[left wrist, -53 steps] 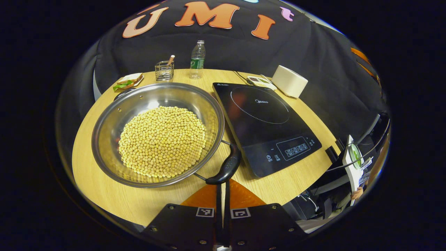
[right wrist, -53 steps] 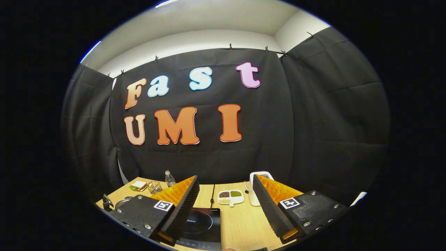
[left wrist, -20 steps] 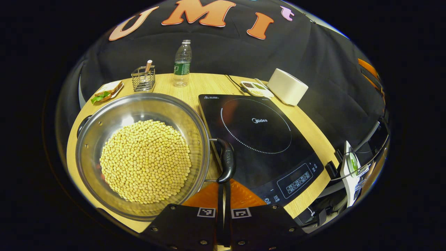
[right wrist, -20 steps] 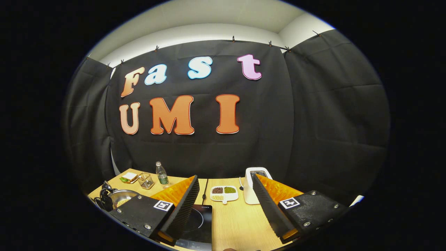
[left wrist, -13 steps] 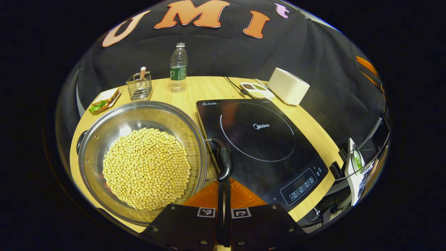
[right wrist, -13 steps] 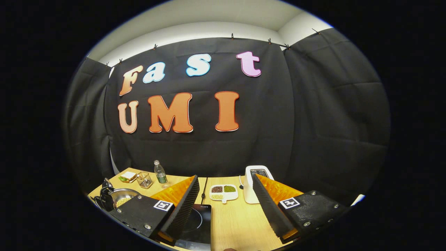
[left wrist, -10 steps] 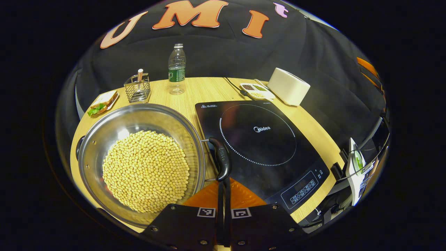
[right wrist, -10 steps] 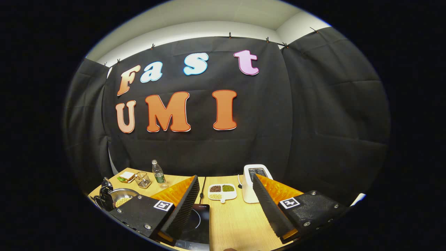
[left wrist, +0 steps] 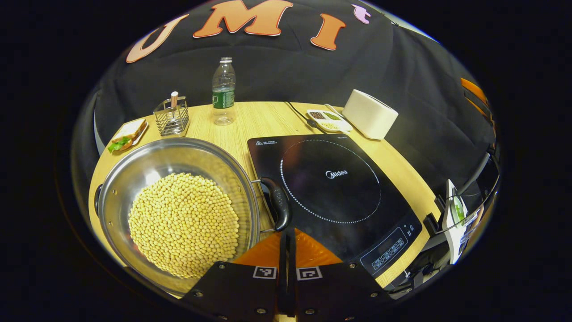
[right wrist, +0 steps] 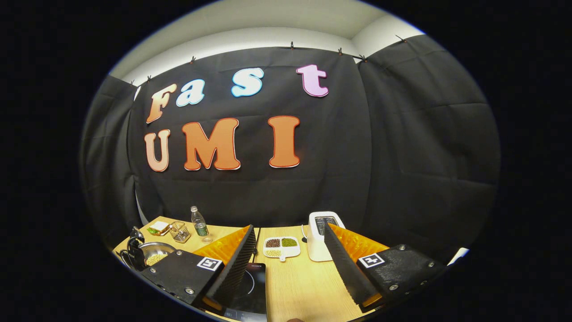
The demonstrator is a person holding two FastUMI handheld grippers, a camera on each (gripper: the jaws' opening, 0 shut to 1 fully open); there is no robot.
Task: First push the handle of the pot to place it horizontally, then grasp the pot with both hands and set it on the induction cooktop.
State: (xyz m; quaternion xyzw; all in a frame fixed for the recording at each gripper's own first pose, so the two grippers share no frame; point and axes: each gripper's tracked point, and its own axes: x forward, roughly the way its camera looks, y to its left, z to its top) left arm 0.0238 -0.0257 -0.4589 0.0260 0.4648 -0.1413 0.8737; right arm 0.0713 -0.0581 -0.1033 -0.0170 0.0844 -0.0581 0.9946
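Left tool [left wrist: 286,237] clenched, tips against pot handle [left wrist: 278,208]; right tool [right wrist: 290,264] released, raised.

Black-draped booth [right wrist: 402,156], wooden table [left wrist: 263,118]

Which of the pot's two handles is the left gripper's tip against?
The near-side black handle, the one between the pot rim and the induction cooktop. The left gripper, shut, touches its end. The other handle pokes out at the pot's far-left rim.
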